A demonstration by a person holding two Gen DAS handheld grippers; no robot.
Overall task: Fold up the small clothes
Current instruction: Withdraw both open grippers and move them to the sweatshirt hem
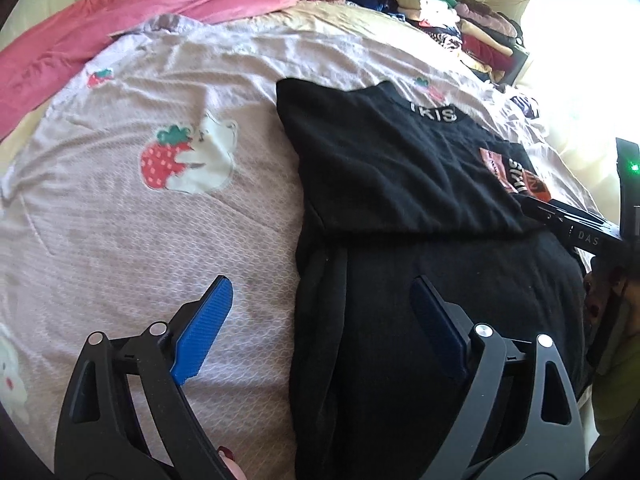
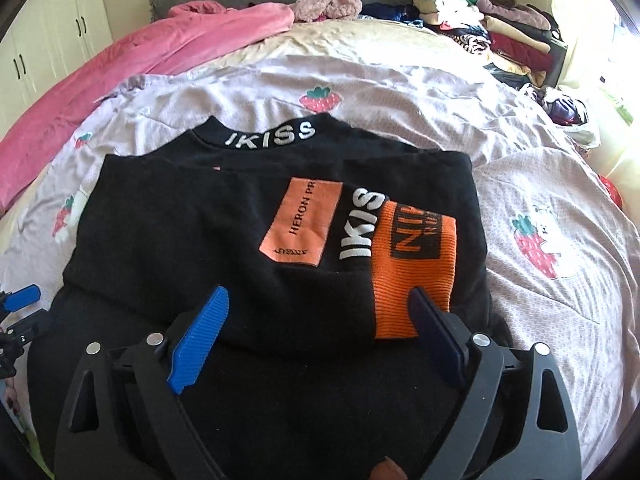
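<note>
A black sweatshirt with white "IKISS" lettering on the collar lies on the bed, its sleeves folded in across the chest. An orange cuff and an orange patch lie on top. My right gripper is open, empty, just above the sweatshirt's lower part, its right finger by the orange cuff. In the left wrist view the sweatshirt lies to the right. My left gripper is open and empty over its left edge, one finger above the sheet. The right gripper shows at the far right.
The bed has a pale pink sheet with strawberry prints. A pink blanket lies along the far left. A pile of folded clothes sits at the far right corner. White cupboards stand at the left.
</note>
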